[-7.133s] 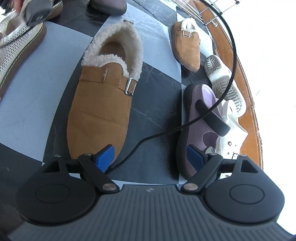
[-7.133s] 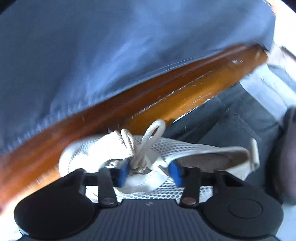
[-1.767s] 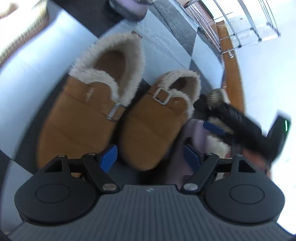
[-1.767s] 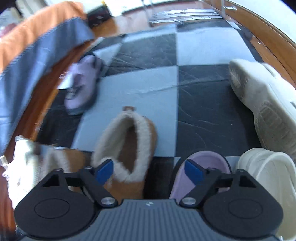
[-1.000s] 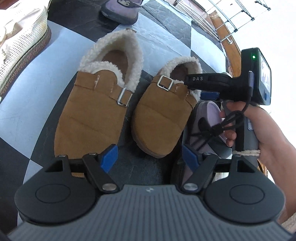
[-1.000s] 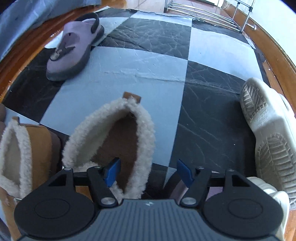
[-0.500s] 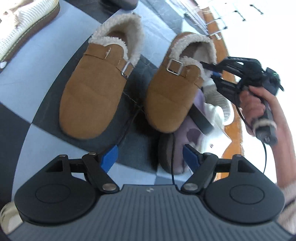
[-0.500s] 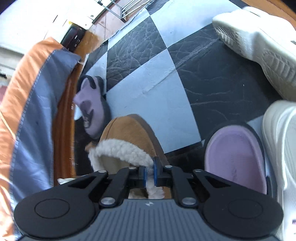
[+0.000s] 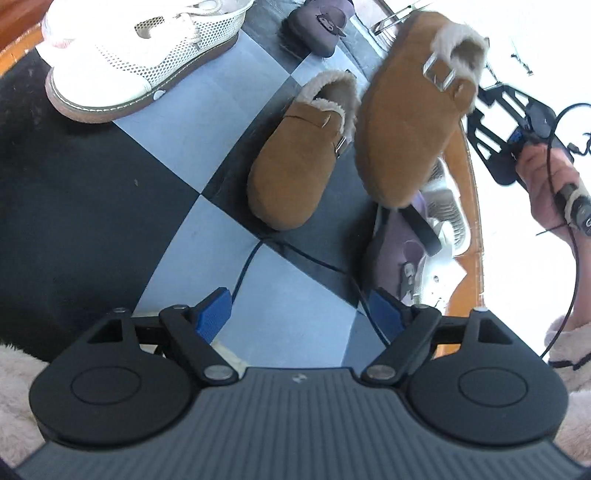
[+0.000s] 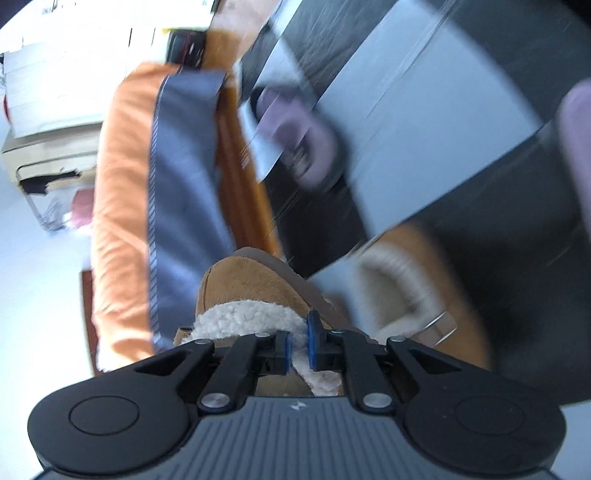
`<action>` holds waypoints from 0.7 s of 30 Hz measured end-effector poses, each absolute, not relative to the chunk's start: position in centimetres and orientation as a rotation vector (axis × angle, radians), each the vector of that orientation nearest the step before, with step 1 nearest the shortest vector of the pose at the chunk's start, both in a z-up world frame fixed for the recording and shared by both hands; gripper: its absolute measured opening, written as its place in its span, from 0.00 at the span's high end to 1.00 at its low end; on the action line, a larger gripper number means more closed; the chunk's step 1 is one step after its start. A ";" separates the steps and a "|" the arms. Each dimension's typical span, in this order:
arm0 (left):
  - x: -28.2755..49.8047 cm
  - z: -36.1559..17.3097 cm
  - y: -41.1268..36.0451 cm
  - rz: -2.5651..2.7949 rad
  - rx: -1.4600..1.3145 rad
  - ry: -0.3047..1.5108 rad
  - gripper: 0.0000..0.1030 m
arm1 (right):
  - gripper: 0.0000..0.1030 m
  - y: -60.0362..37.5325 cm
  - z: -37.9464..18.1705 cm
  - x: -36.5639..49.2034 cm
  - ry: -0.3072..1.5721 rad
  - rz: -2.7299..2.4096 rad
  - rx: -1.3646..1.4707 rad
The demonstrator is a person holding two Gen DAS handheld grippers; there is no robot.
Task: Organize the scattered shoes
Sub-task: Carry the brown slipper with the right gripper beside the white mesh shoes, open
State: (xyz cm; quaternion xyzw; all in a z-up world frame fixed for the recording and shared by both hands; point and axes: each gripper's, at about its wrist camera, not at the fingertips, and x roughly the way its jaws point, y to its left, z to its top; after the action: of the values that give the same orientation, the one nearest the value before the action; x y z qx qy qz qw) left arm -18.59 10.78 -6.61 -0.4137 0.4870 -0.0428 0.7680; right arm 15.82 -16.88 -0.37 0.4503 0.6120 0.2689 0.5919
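Observation:
My right gripper (image 10: 298,346) is shut on the fleece collar of a tan fleece-lined clog (image 10: 243,291) and holds it in the air; the left wrist view shows this clog (image 9: 410,122) lifted, toe down, with the right gripper (image 9: 484,107) at its heel. Its mate (image 9: 299,162) lies flat on the checkered floor, and shows blurred in the right wrist view (image 10: 402,291). My left gripper (image 9: 299,314) is open and empty, above the floor in front of both clogs.
A white mesh sneaker (image 9: 136,62) lies at upper left. One purple clog (image 9: 317,26) lies at the back; another (image 9: 402,251) lies on white clogs (image 9: 447,229) by the wooden edge (image 9: 474,206). A black cable (image 9: 295,254) crosses the floor. Orange-grey cloth (image 10: 155,192) hangs left.
My right gripper has lifted the tan clog off the floor and tilted it toe down. My left gripper has pulled back from both clogs and stays open.

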 end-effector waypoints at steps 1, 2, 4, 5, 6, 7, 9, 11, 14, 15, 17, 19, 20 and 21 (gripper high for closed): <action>-18.7 -6.7 10.7 -0.085 -0.895 1.060 0.20 | 0.91 -15.6 -0.4 15.8 1.429 0.642 1.051; -19.0 -6.6 10.6 -0.074 -0.889 1.059 0.20 | 0.91 -14.1 -0.6 15.7 1.435 0.652 1.060; -19.4 -6.4 10.4 -0.061 -0.889 1.058 0.20 | 0.90 -11.7 -1.4 15.5 1.456 0.654 1.075; -19.6 -6.3 10.3 -0.058 -0.892 1.056 0.20 | 0.90 -10.7 -2.0 15.4 1.475 0.658 1.067; -19.7 -6.2 10.2 -0.057 -0.894 1.055 0.20 | 0.88 -9.6 -2.9 15.5 1.507 0.662 1.051; -19.8 -6.2 10.1 -0.057 -0.895 1.055 0.20 | 0.87 -8.7 -3.8 15.7 1.534 0.659 1.027; -19.9 -6.1 10.4 -0.057 -0.895 1.057 0.20 | 0.80 -7.4 -5.2 15.9 1.573 0.616 0.923; -20.2 -6.1 10.8 -0.048 -0.902 1.055 0.20 | 0.60 -6.8 -5.6 15.8 1.587 0.590 0.791; -20.4 -6.4 11.2 -0.039 -0.914 1.052 0.20 | 0.33 -7.1 -5.1 15.4 1.588 0.661 0.736; -20.4 -6.4 11.3 -0.039 -0.911 1.053 0.20 | 0.28 -7.3 -4.8 15.2 1.588 0.686 0.725; -20.2 -6.4 11.4 -0.044 -0.907 1.056 0.20 | 0.28 -7.4 -3.6 14.8 1.571 0.743 0.614; -19.9 -6.4 11.3 -0.050 -0.907 1.058 0.19 | 0.28 -7.0 -2.4 13.9 1.539 0.800 0.409; -19.8 -6.4 11.3 -0.054 -0.906 1.060 0.19 | 0.29 -6.6 -2.0 13.1 1.516 0.823 0.291; -19.6 -6.4 11.2 -0.058 -0.906 1.061 0.19 | 0.29 -6.4 -1.8 12.4 1.501 0.836 0.216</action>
State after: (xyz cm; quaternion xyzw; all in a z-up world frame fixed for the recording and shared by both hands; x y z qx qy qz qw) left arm -19.63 11.20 -6.43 -0.4173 0.4883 -0.0268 0.7660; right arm 12.42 -6.37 -1.76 0.0950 0.6602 0.3677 0.6481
